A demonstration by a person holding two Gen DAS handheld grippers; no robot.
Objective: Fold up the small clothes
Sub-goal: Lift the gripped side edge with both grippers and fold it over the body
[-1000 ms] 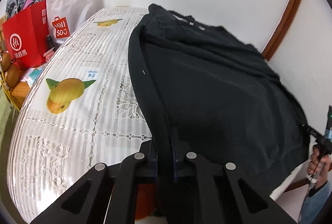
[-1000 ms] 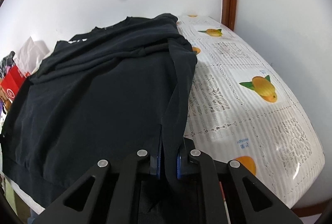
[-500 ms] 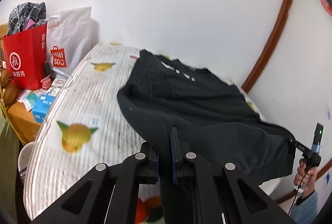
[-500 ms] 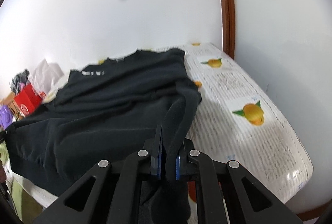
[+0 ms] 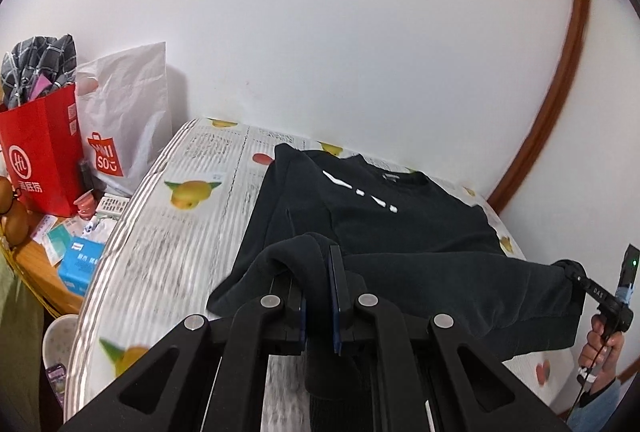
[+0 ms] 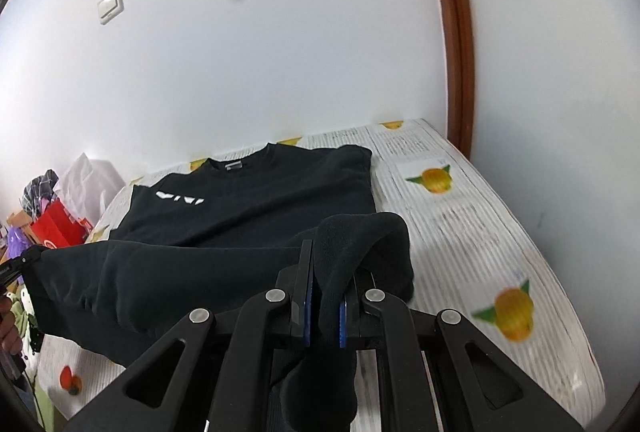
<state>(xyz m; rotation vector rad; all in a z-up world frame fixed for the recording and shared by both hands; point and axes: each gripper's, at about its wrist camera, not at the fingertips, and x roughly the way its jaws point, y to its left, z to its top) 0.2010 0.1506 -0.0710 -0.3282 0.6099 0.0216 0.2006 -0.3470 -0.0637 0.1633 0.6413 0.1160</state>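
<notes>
Now I hold the black sweatshirt (image 5: 400, 232) lifted by its hem over the table (image 5: 168, 232).
Left wrist: my left gripper (image 5: 318, 292) clamps one hem corner; collar end lies on the fruit-print cloth. Right wrist: my right gripper (image 6: 324, 296) pinches the other corner, hem stretched between.

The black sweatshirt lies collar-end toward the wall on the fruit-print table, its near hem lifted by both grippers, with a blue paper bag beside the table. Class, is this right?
Not quite. The paper bag is red, as the left wrist view shows. The rest holds: both the left gripper and the right gripper pinch the hem of the black sweatshirt above the table.
</notes>
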